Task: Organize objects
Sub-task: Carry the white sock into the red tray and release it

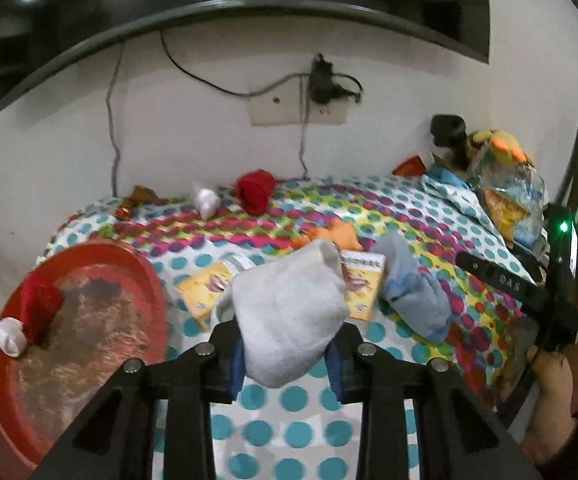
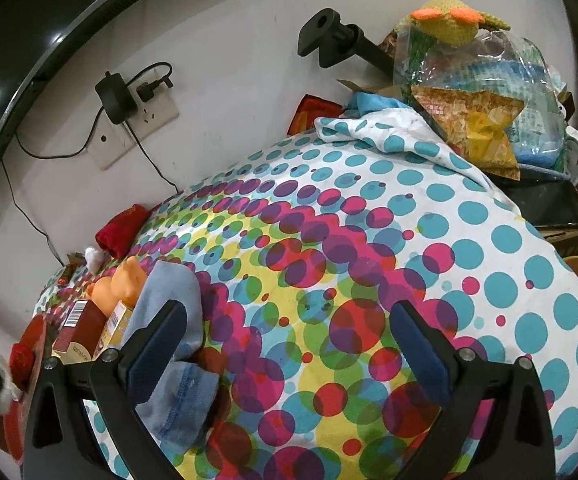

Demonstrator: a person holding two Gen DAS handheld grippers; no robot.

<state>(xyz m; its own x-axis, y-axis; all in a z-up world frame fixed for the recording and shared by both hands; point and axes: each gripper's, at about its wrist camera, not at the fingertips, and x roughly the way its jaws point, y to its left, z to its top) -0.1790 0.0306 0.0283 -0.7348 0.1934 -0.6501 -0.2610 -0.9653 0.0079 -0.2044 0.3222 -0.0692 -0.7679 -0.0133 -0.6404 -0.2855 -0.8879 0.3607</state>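
Note:
My left gripper [image 1: 287, 364] is shut on a white sock [image 1: 289, 312] and holds it above the dotted cloth, just right of the red tray [image 1: 137, 268]. A small red Santa hat [image 1: 29, 312] lies in the tray. A blue sock [image 1: 413, 292] lies on the cloth to the right; it also shows in the right wrist view [image 2: 177, 312], by my right gripper's left finger. My right gripper [image 2: 289, 340] is open and empty over the cloth. Yellow boxes [image 1: 361, 280] and an orange toy [image 1: 341, 236] lie behind the white sock.
A second red hat [image 1: 255, 192] and a white ball [image 1: 207, 200] lie near the wall. A heap of bags with a yellow knitted toy [image 2: 457, 16] fills the right rear corner. A socket with cables [image 1: 321, 84] is on the wall.

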